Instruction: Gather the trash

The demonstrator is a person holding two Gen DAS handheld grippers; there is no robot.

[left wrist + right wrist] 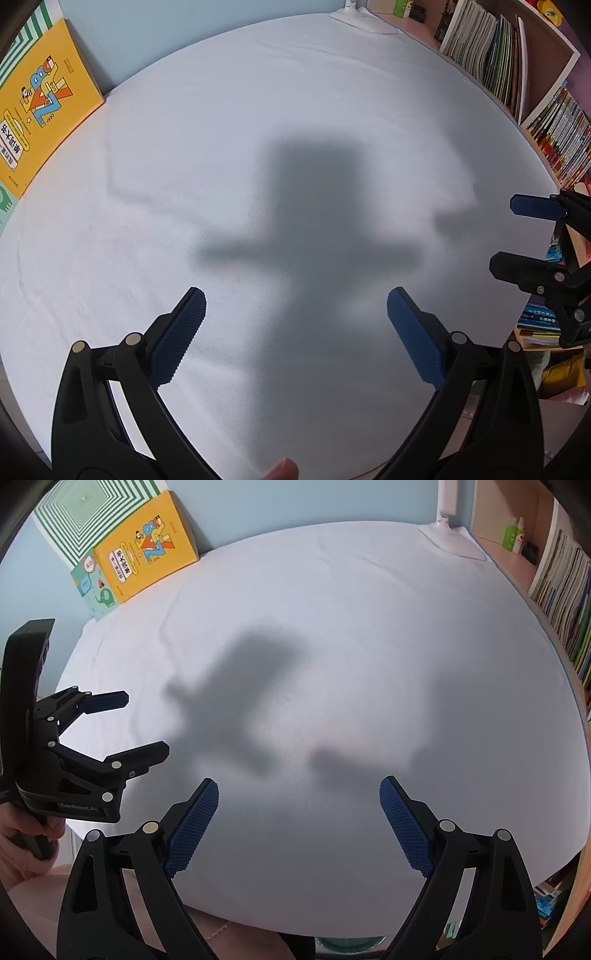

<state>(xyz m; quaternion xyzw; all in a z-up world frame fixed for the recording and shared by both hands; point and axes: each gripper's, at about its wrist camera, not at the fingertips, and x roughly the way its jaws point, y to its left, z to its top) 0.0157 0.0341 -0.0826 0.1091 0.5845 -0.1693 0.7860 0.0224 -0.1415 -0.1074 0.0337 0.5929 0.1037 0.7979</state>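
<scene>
Both the left gripper [295, 306] and right gripper [299, 794] are hanging over the white desk [295, 110], jaws wide open, holding nothing. No trash is showing. A yellow book [40, 107] is leaning at the back; a white lamp base [454, 541] is standing beside the bookshelf [517, 62].

- Bright, even light falls from above onto the white counter [229, 122], with no glare.
- Soft-edged grey shadows [314, 206] of the claws lie mid-counter in both views.
- Fisheye distortion bends the counter's edges; the corners are vignetted black.
- Books [144, 550] stay sharp, and nothing is motion-blurred.
</scene>
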